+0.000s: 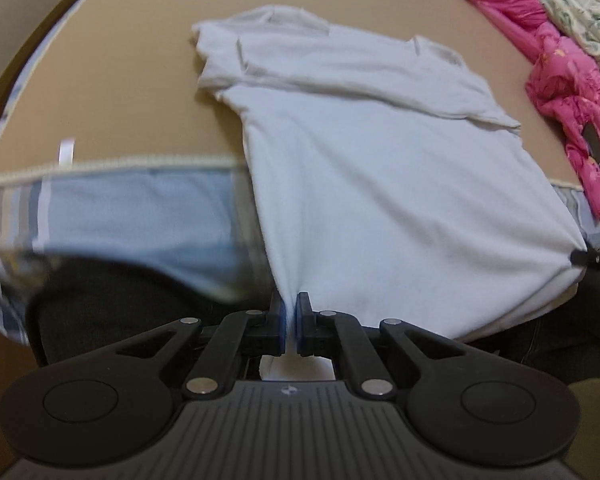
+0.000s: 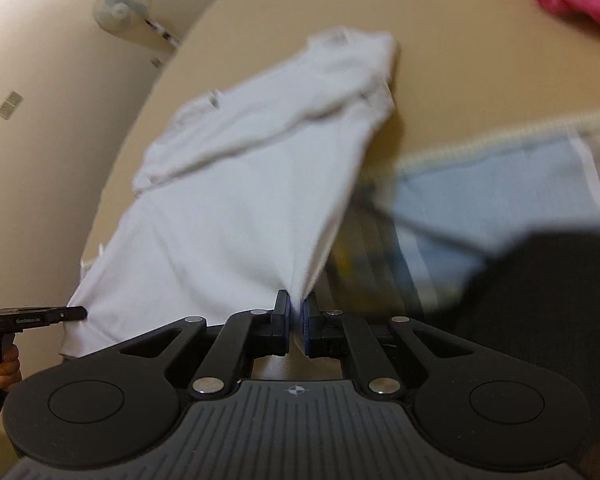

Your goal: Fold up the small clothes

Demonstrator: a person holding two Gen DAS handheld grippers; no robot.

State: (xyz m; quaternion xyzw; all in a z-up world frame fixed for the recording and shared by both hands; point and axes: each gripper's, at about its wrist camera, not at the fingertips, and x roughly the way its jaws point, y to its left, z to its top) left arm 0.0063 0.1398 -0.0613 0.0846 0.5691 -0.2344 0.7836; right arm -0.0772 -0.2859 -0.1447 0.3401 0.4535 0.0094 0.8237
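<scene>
STAGE: I judged sleeves already folded in, bottom-up fold pending | LEFT: I had left gripper (image 1: pixel 288 322) clenched on white T-shirt (image 1: pixel 380 184) hem corner | RIGHT: right gripper (image 2: pixel 298 322) clenched on other corner | SHIRT: collar end on tan mattress (image 1: pixel 112 92), hem raised off its near edge.

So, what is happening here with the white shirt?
A person holds a claw in each hand and is folding a white T-shirt on a tan mattress. The left claw is shut on one bottom corner, the right claw on the other. The hem is lifted off the bed, while the sleeves, already folded in, lie flat.
</scene>
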